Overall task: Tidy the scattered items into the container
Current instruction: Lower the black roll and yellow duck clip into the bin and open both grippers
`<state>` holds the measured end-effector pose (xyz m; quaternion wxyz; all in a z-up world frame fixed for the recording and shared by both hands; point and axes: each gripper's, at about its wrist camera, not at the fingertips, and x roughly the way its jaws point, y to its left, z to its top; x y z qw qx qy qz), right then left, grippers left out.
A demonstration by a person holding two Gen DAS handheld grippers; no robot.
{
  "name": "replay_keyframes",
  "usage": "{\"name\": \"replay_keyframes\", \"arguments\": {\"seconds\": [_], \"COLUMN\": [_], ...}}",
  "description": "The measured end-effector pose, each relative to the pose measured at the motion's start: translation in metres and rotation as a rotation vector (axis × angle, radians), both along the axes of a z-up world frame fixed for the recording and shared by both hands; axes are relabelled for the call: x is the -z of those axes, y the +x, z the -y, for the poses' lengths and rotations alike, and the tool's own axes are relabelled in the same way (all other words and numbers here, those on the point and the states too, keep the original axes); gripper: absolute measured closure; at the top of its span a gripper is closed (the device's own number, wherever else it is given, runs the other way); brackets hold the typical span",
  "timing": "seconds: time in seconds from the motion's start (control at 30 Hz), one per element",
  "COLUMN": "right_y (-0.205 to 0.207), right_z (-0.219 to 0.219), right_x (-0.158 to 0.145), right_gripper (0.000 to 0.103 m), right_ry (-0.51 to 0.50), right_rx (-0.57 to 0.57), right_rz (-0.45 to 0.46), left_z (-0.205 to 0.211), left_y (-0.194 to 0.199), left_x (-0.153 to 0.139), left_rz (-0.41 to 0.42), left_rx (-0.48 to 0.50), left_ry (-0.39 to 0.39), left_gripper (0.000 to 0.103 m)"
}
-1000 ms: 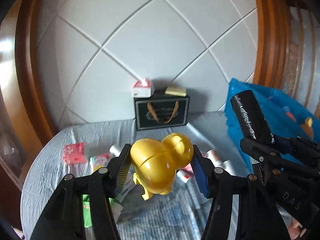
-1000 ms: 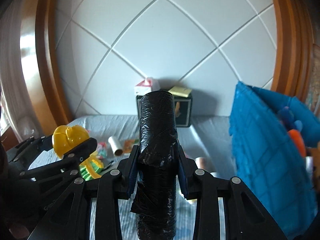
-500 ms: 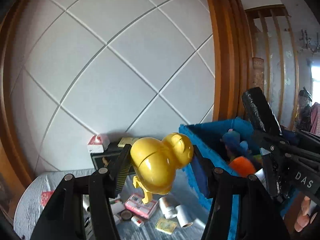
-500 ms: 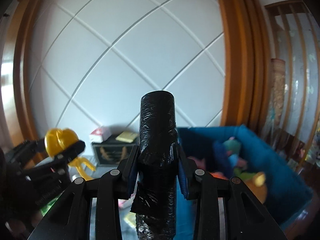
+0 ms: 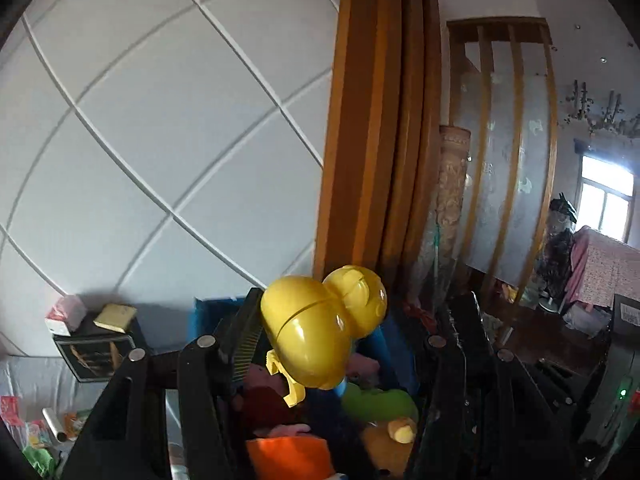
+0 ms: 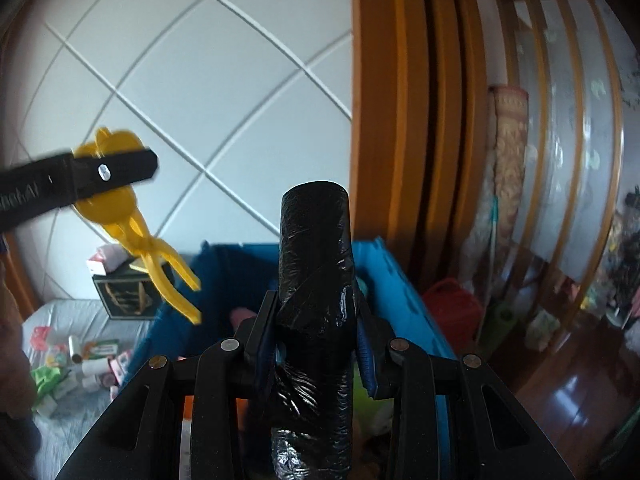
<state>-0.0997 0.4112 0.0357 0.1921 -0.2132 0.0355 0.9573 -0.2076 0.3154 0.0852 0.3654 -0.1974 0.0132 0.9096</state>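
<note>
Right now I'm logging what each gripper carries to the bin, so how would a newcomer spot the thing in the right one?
Start at the blue container below the wooden wall trim. Just in front of it, the right gripper is shut on the black roll, standing upright. It is a crinkled, glossy black cylinder, unlike the smooth yellow toy in the left gripper.

two claws show, the left claw (image 5: 340, 332) and the right claw (image 6: 316, 344). one yellow duck toy (image 5: 320, 340), one black roll (image 6: 314, 300), one blue container (image 6: 404, 304), one dark box (image 6: 124, 296)
</note>
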Motion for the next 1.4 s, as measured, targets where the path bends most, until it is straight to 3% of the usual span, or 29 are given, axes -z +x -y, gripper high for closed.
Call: {"name": "replay_keyframes", "arguments": {"seconds": [0.17,0.33,0.57,0.7,0.8,0.93,1.13,1.23,1.3,1.4], "right_y": [-0.026,-0.072,-0.129,-0.147,-0.149,-0.15,-0.151,-0.154,-0.152,-0.15], "right_z": [-0.061,-0.097,-0.128,-0.143,-0.147,-0.151,-0.147,-0.148,-0.15,-0.152], "right_x": [0.029,0.062,0.122,0.144,0.154,0.163,0.165,0.163,0.161,0.156], "right_gripper": [0.069,0.069,0.069,0.069,0.069,0.069,0.066,0.057,0.043,0.041], "right_ry": [-0.042,-0.084,-0.174,-0.228,-0.284,-0.258,-0.257,-0.25,-0.259,-0.27], "right_rx": [0.026,0.045,0.053,0.036,0.036,0.038,0.016,0.029,0.042,0.044], "right_rz": [0.08,0.194,0.332,0.396,0.417,0.441,0.444,0.448,0.442,0.426], "left_z": [-0.068,-0.116,-0.136,-0.135,-0.138,-0.132,-0.127,-0.126,-0.124,-0.123], "left_y": [-0.036,-0.076,-0.116,-0.116,-0.114,-0.111,-0.116,-0.118,-0.119,-0.118], "left_x": [0.057,0.104,0.17,0.184,0.19,0.183,0.179,0.178,0.176,0.174], "left_rz": [0.143,0.197,0.262,0.248,0.27,0.228,0.229,0.236,0.237,0.24], "left_rx": [0.011,-0.033,-0.083,-0.101,-0.091,-0.122,-0.144,-0.144,-0.144,-0.147], "left_ry": [-0.126,-0.275,-0.416,-0.436,-0.471,-0.449,-0.427,-0.419,-0.406,-0.4], "left_gripper": [0.046,0.046,0.046,0.046,0.036,0.022,0.021,0.021,0.021,0.021]}}
